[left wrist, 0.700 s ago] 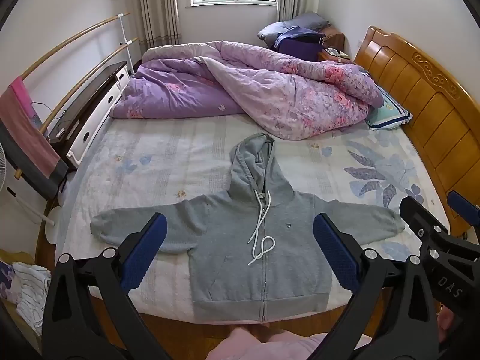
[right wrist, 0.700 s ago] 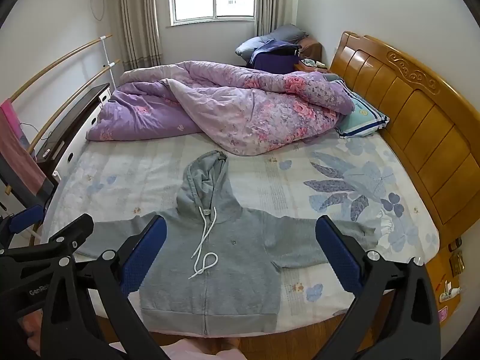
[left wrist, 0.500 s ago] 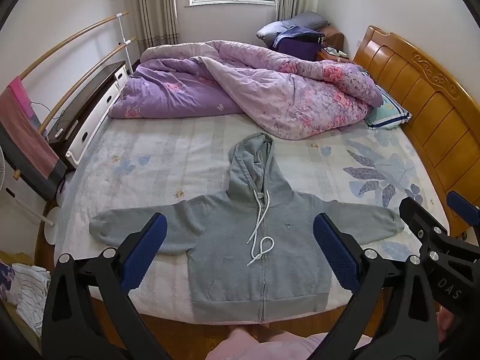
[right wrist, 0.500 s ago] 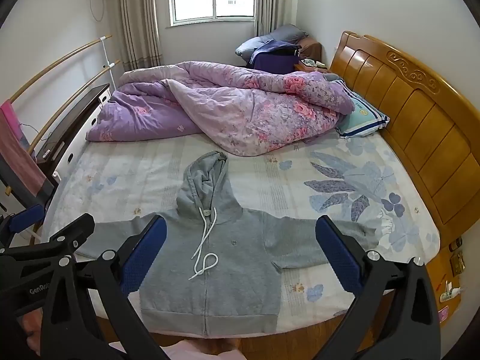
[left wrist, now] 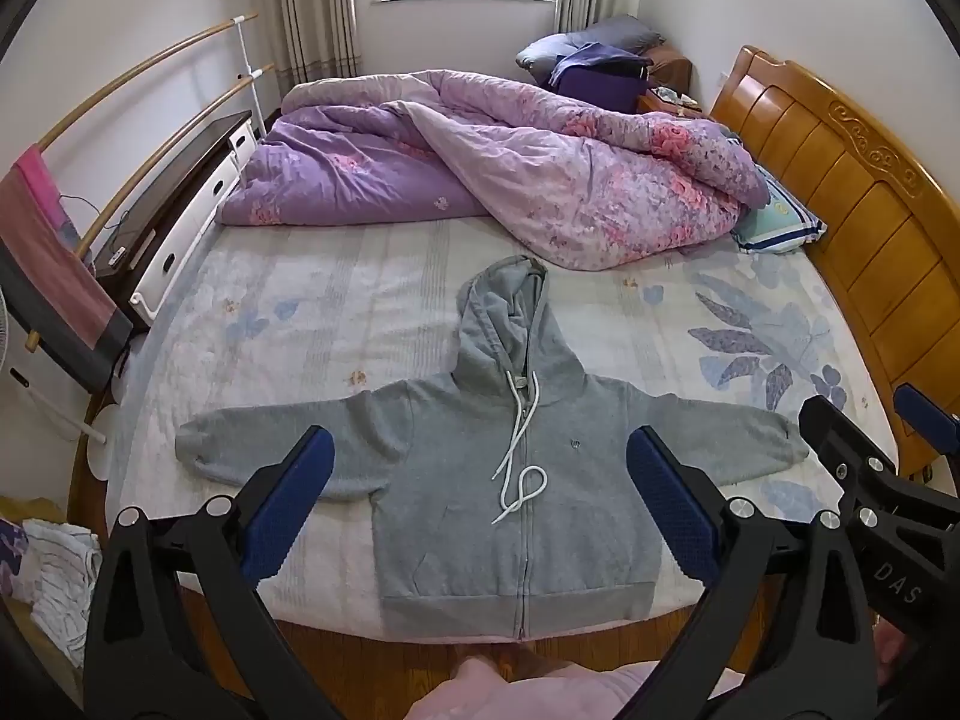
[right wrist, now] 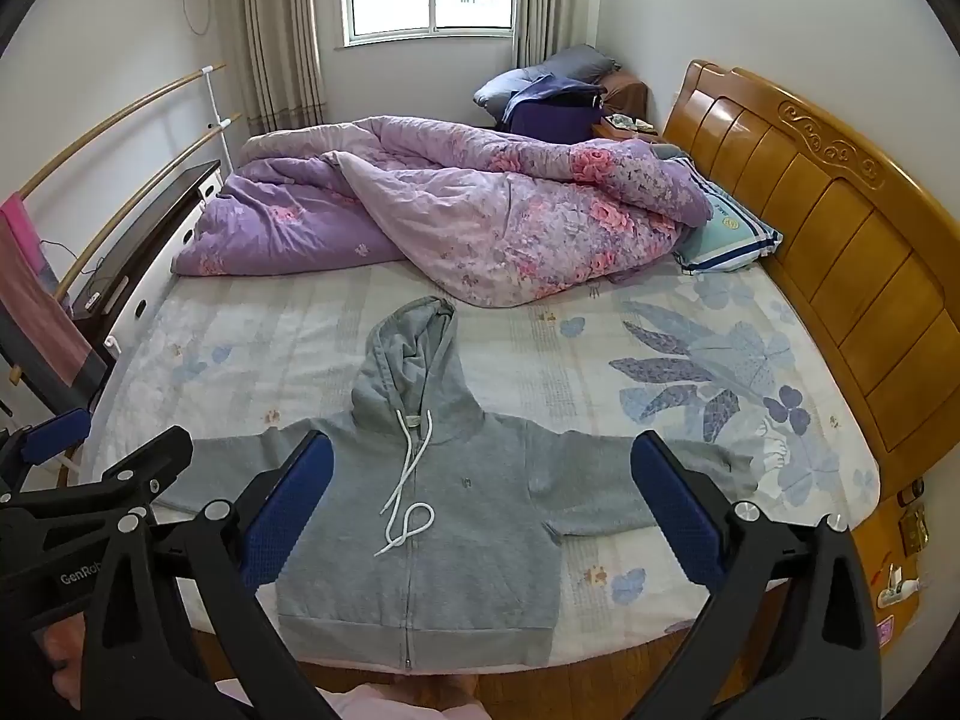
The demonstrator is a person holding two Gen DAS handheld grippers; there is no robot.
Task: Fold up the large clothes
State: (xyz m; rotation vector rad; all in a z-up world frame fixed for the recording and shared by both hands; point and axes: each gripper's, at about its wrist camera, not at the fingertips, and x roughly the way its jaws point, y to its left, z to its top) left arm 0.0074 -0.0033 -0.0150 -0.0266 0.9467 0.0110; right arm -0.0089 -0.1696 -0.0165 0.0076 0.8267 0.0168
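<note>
My left claw [left wrist: 479, 495] stands at its widest, its blue ribbed pads [left wrist: 287, 507] spread far apart with nothing between them and touching nothing; it hangs in the air above the near edge of the bed, tilted down toward it. My right claw [right wrist: 480, 501] is just as wide, its pads [right wrist: 675, 510] likewise bare and clear of any cloth, and it hangs beside the left one, whose black frame shows at the left edge of the right wrist view.

The grey zip-front hooded sweatshirt [left wrist: 516, 498] lies flat and face up on the bed, at its near edge. Its hem band reaches that edge, its zip is closed, and its hood points away from me toward the crumpled purple floral quilt [left wrist: 510, 162], which is heaped across the far half of the bed. Both sleeves are stretched straight out to the sides. The white drawstring [left wrist: 519, 462] runs down from the hood and ends in a loop on the chest.

The bed [left wrist: 312, 312] carries a pale sheet printed with blue leaves. A striped blue and white pillow [left wrist: 777, 222] lies by the quilt, against the carved orange wooden headboard [left wrist: 852, 192] on the sweatshirt's right. Beyond the bed, dark folded bedding [right wrist: 552, 93] is piled under the window.
</note>
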